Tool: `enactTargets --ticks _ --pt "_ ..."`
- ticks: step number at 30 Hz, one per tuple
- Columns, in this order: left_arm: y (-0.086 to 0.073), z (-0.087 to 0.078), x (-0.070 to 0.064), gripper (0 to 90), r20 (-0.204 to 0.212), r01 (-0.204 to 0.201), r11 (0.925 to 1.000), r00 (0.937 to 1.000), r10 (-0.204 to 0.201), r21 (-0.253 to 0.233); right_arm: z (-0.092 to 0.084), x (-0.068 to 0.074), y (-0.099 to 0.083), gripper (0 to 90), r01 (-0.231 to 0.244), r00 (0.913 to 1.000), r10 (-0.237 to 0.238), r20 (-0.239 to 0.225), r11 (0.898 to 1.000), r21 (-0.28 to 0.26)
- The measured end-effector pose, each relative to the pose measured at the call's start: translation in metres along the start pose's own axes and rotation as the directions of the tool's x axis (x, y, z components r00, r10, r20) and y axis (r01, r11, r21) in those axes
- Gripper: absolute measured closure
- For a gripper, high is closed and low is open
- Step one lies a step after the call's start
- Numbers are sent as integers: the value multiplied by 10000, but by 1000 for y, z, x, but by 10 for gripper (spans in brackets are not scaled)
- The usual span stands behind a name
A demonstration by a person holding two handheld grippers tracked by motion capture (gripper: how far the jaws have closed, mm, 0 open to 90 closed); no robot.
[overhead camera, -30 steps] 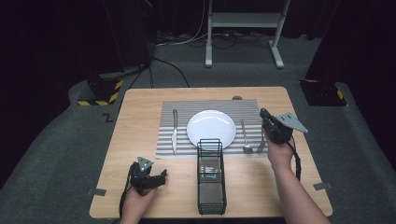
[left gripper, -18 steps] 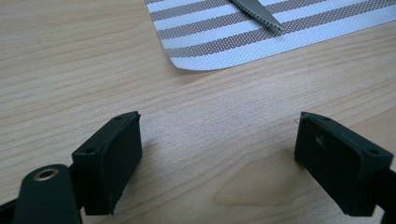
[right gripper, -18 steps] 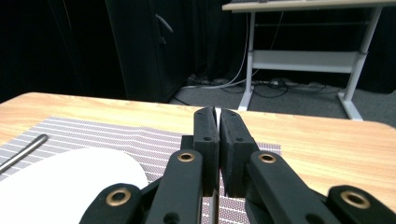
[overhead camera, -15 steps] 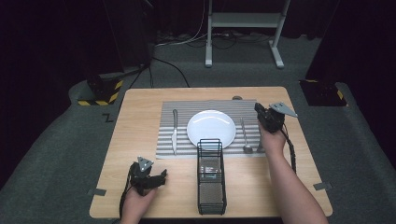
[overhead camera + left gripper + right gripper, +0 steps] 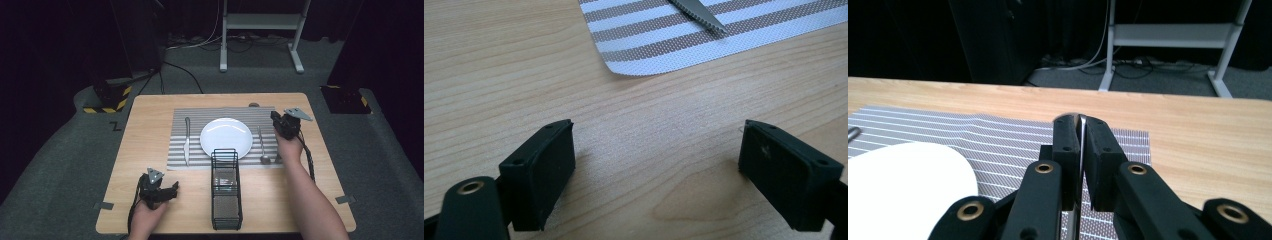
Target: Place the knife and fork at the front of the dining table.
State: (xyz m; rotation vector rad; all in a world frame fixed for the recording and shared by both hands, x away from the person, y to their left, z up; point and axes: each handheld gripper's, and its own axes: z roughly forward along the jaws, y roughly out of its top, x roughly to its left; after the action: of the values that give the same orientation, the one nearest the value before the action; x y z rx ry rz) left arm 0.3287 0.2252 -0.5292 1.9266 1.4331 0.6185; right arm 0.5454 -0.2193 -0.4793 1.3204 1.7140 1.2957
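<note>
My right gripper (image 5: 278,121) hovers over the right edge of the striped placemat (image 5: 200,117), shut on a thin metal utensil (image 5: 1080,150) that runs edge-on between its jaws and down out of sight. In the right gripper view the gripper (image 5: 1081,124) points toward the table's far edge, with the white plate (image 5: 903,185) at lower left. The plate (image 5: 226,137) sits mid-mat, a knife (image 5: 187,140) to its left and a spoon (image 5: 262,146) to its right. My left gripper (image 5: 169,189) rests open on bare wood near the front left; its jaws (image 5: 656,150) stand wide apart with nothing between them.
A black wire basket (image 5: 225,192) stands at the front centre, between the two hands. A small dark round object (image 5: 254,105) lies at the mat's far edge. The knife's serrated tip (image 5: 704,15) and a mat corner (image 5: 624,67) lie beyond my left gripper.
My right gripper has moved a little left and toward the table's far side, still shut on the utensil. The left gripper has stayed put.
</note>
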Motion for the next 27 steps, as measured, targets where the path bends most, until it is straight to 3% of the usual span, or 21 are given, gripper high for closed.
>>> enactTargets --ticks 6,13,17,27 --pt "0 0 0 149 12 5 10000 10000 -5 0 4 -6 -5 838 -309 9995 305 102 9986 426" --pt "0 0 0 149 0 -9 10000 10000 9 -6 3 -5 -7 830 -331 9993 324 175 9985 442" --pt "0 0 0 149 3 -6 10000 10000 6 -9 2 -7 -5 706 -409 9986 396 341 9984 402" --pt "0 0 0 147 7 -41 10000 10000 41 3 -20 -6 -7 695 -71 9994 55 346 9990 440"
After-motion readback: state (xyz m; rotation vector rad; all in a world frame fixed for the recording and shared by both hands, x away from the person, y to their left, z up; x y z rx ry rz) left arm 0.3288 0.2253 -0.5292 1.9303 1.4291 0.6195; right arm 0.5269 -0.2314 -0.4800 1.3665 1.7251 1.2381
